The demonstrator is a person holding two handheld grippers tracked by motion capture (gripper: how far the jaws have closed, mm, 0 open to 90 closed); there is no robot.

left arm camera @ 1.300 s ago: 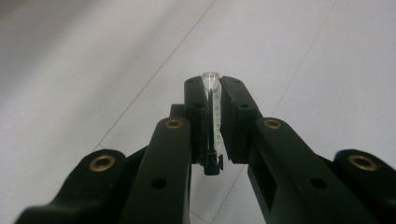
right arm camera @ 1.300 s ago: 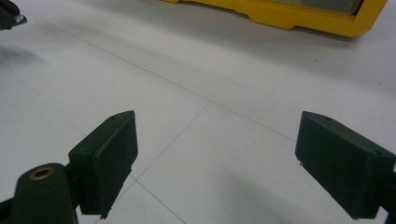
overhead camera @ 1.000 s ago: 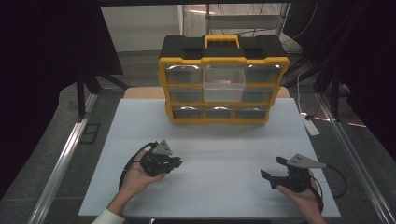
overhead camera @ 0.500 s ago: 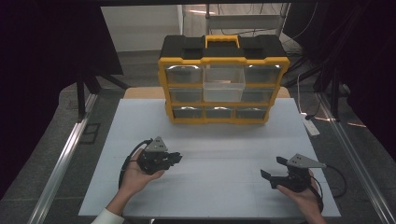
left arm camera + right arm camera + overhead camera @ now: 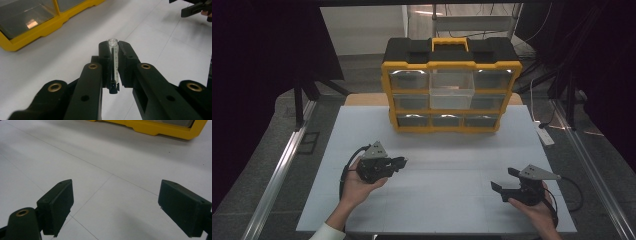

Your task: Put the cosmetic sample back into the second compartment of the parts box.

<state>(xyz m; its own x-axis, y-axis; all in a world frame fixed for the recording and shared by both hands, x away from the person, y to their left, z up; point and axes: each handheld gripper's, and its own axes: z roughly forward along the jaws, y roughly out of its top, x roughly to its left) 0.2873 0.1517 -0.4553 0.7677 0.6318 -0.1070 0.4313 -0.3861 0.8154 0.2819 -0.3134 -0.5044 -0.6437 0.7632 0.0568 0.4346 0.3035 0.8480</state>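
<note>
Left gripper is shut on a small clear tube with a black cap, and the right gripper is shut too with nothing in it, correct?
Not quite. The right gripper is open, jaws wide apart and empty, per the right gripper view. The left gripper is indeed shut on the small clear tube.

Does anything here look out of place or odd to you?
One thing: the top-middle drawer of the yellow organizer juts forward of its neighbours. Otherwise all is tidy: the left gripper squarely clamps a small clear tube, and the right gripper hangs open.
</note>
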